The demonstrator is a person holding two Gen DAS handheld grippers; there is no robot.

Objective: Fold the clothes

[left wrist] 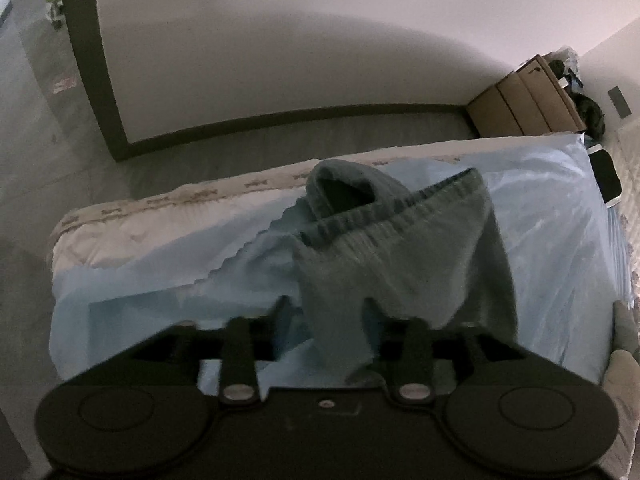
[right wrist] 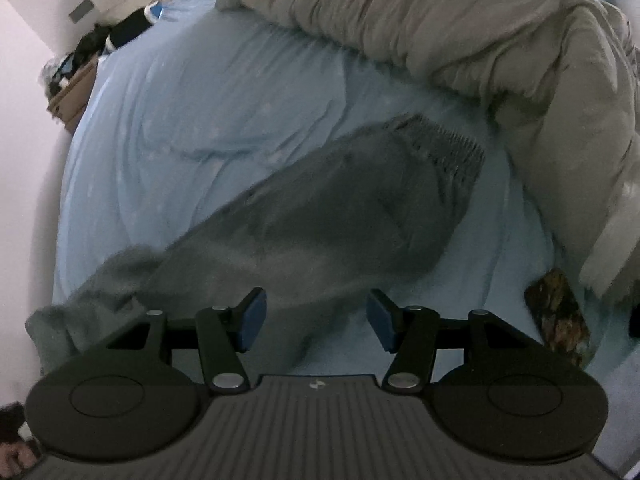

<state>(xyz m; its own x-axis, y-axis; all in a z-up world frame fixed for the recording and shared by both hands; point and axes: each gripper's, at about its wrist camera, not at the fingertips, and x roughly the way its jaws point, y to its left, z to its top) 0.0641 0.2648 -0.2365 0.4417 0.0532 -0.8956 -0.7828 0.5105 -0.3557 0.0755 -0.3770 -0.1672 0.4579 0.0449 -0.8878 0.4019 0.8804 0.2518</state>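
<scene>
A grey-green knitted sweater (left wrist: 384, 256) lies on the light blue bed sheet (left wrist: 152, 276). In the left wrist view its ribbed hem and an opening face away, and a fold of it drapes between the fingers of my left gripper (left wrist: 326, 312), whose jaws stand wide apart. In the right wrist view the sweater (right wrist: 320, 216) stretches diagonally across the sheet (right wrist: 168, 112), ribbed edge at the far right. My right gripper (right wrist: 316, 314) is open just above the sweater's near part, holding nothing.
A bunched beige duvet (right wrist: 480, 32) covers the far right of the bed. A patterned flat object (right wrist: 558, 312) lies near the bed's right edge. Cardboard boxes (left wrist: 524, 104) and dark items (right wrist: 120, 40) sit by the wall. The bed's edge (left wrist: 160, 200) drops to grey floor.
</scene>
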